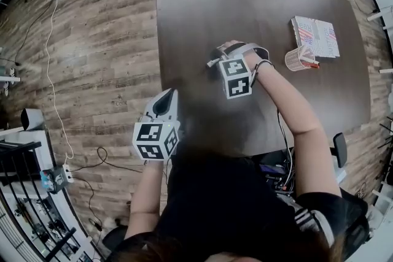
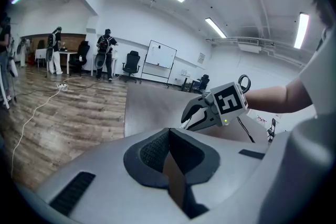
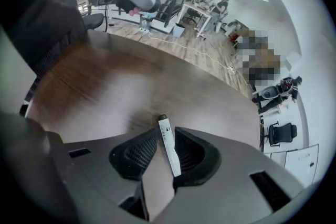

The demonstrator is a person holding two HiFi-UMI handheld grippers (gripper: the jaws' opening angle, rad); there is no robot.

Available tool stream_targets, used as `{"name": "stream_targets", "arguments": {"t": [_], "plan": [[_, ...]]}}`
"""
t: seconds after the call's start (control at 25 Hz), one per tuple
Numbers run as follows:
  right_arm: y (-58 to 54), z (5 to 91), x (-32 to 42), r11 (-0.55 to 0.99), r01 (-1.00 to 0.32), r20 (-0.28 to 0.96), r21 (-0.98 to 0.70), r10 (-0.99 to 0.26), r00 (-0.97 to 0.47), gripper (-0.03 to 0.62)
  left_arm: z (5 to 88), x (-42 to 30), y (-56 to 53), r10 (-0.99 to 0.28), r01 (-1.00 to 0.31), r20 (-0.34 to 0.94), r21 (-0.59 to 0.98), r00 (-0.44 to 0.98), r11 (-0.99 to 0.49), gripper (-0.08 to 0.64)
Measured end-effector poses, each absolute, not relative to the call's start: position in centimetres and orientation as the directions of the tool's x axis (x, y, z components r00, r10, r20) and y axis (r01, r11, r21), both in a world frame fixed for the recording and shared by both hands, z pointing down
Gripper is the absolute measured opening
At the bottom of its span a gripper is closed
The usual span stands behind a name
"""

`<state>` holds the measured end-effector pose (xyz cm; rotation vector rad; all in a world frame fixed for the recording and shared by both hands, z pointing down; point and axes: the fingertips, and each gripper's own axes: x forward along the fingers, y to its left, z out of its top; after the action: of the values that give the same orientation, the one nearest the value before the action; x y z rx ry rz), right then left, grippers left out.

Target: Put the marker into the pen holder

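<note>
The step in hand looks like the pickup. The right hand-held gripper (image 3: 165,132) is down at the tabletop (image 1: 196,15) with its jaws apart and the marker (image 3: 168,145) lying between them. The marker runs almost along the jaws, a little slanted, its dark cap end poking out past the tips. It sits close against the right pad with a gap showing on the left side, so I judge it not yet clamped.

To do this well, close squarely on the white barrel and keep the pads low enough that the marker can't roll or pivot away. Take hold near the middle, so it can be tipped upright for the drop.

The pen holder (image 1: 299,59) stands well apart, off to the right on the same tabletop, beside a printed booklet (image 1: 316,35). The left hand-held gripper (image 2: 168,136) hangs near the tabletop's left edge, jaws together, nothing in them.
</note>
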<state>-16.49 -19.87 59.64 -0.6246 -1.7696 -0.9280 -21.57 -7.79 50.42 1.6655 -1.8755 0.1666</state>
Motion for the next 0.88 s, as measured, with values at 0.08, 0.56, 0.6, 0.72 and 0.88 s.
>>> {"name": "stream_targets", "arguments": {"t": [0.08,0.56,0.6,0.72,0.88], "plan": [[-19.9,60.4,-16.5,0.531,0.797,0.944,0.288,-0.019,-0.328,0.121,50.6,-21.4,-7.7,-0.852,-0.932,0.523,0.302,-0.013,0.200,0.026],[-20.0,62.1,-16.1,0.436,0.894,0.994,0.105,-0.025,-0.105,0.113,50.8,-20.4,-8.3,-0.847,-0.934,0.531,0.306,0.009,0.182,0.026],[-20.0,62.1,-16.0,0.436,0.895,0.995,0.093,-0.021,-0.093,0.109,50.8,-20.4,-8.3,-0.848,-0.934,0.531,0.307,0.008,0.183,0.026],[-20.0,62.4,-15.9,0.442,0.894,0.996,0.080,-0.009,-0.085,0.092,50.8,-20.5,-8.4,-0.848,-0.935,0.530,0.304,0.004,0.185,0.026],[-19.9,62.2,-15.9,0.454,0.881,0.990,0.133,-0.021,-0.138,0.084,50.7,-20.8,-8.3,-0.850,-0.935,0.527,0.301,0.000,0.187,0.026]]}}
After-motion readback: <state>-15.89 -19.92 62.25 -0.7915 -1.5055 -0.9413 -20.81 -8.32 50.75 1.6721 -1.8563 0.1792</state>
